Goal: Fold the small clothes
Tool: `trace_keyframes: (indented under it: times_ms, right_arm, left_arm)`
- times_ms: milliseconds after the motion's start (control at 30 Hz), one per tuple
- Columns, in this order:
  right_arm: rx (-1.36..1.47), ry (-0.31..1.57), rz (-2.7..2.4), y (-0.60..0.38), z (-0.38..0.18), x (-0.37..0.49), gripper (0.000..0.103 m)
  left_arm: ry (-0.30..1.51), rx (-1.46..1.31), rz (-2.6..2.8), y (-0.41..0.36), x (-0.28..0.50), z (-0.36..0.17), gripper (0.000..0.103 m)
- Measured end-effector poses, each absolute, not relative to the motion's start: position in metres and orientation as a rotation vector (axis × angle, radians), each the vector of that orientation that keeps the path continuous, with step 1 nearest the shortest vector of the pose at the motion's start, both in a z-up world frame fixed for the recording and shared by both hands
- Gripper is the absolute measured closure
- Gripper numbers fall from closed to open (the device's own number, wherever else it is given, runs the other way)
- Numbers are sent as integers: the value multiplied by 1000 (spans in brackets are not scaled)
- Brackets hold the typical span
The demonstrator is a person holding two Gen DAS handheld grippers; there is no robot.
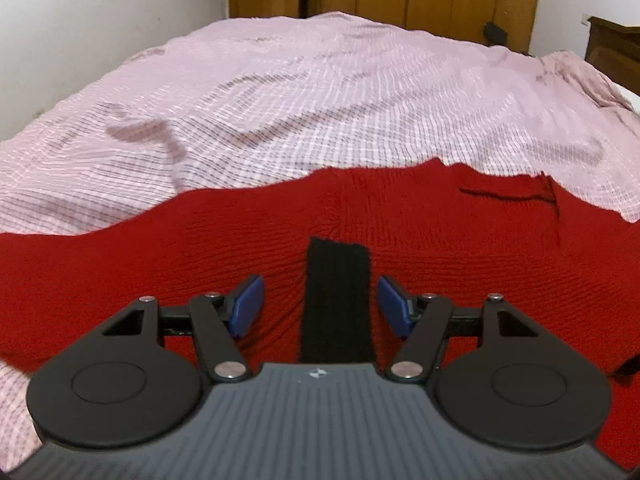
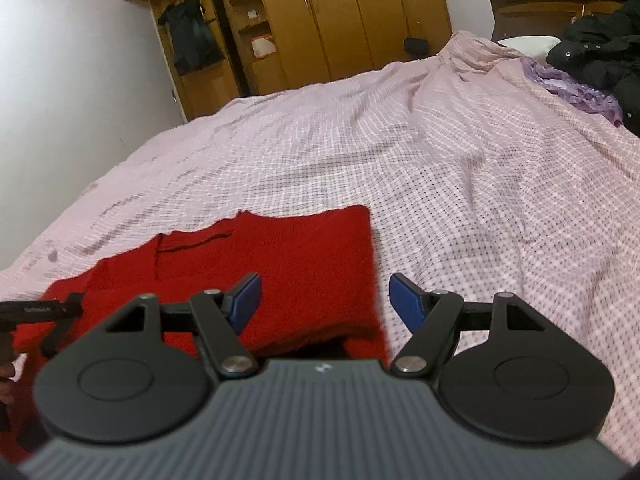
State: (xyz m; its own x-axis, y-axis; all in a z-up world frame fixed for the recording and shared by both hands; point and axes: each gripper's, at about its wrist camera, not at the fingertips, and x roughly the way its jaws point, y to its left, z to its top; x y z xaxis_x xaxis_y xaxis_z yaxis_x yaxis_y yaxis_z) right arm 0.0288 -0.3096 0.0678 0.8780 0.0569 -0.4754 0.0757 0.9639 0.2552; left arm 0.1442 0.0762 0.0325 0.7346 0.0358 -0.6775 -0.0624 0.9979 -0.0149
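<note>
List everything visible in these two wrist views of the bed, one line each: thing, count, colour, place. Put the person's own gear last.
red knit garment: one, red, flat on the near bed
black strip: one, black, on the garment between the left gripper's fingers
bedspread: one, pink checked, over the bed
purple cloth: one, purple, far right of bed
dark clothing pile: one, black, beside the purple cloth
wardrobe: one, light brown, far wall
left gripper: one, black with blue pads, open
right gripper: one, same colours, open
</note>
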Motion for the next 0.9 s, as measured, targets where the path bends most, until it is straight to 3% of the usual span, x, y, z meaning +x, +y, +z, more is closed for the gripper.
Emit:
trace_keyframes:
  times_ms: [367, 500, 600, 633, 900]
  right_arm:
    - [270, 611, 14, -317, 61, 81, 31]
    - [287, 620, -10, -320, 56, 99, 31]
    - [318, 623, -28, -322, 48, 109, 31]
    - [319, 623, -33, -322, 45, 113, 31]
    - [323, 614, -44, -323, 29, 126, 31]
  left_arm:
    - [729, -85, -49, 76, 157, 20, 33]
    - [699, -74, -48, 74, 152, 21, 49]
    - [681, -67, -49, 75, 148, 24, 67]
    - [678, -76, -61, 76, 147, 25, 79]
    - [639, -63, -79, 72, 139, 34, 90]
